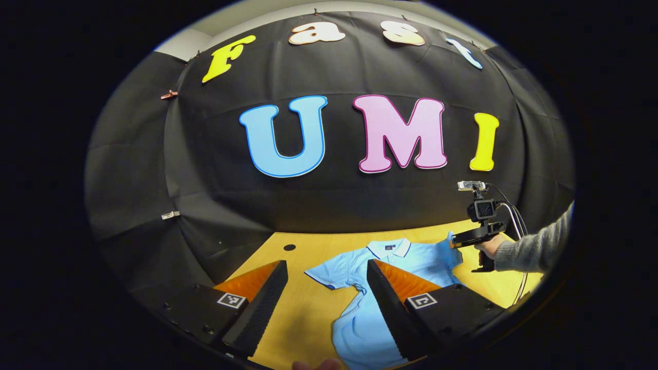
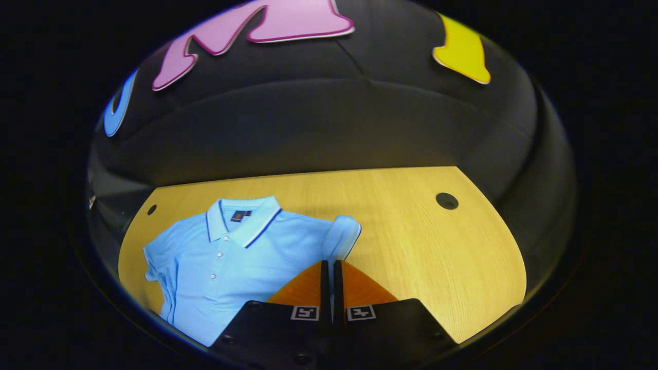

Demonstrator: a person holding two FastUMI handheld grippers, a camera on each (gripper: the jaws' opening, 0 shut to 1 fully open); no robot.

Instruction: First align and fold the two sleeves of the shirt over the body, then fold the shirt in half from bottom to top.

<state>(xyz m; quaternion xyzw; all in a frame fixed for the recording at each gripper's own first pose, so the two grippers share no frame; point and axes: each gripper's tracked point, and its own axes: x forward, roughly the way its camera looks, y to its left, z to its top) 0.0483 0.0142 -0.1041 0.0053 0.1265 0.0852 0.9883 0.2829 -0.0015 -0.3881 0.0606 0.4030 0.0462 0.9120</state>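
The wooden table was the biggest thing, w/ the booth's black cloth wall behind it and round cable holes near its far corners. On it lay the light-blue polo shirt, front up, collar toward the wall, button placket running down the chest. In the right gripper view it sat left of center on the table; its sleeve on that view's left lay spread out flat, while the other sleeve stood lifted off the table, just ahead of the right tool.

The right tool had its fingers together, clamped on the edge of that raised sleeve — a thin strip of blue fabric showed between them. In the left gripper view this tool showed farther off at the shirt's far sleeve, held by a hand in a grey knit sleeve, w/ a small camera module and cables atop it.

The left tool hung above the near part of the shirt, fingers wide apart, nothing between them — table and blue fabric visible through the gap. Whether it touched the shirt I couldn't tell.
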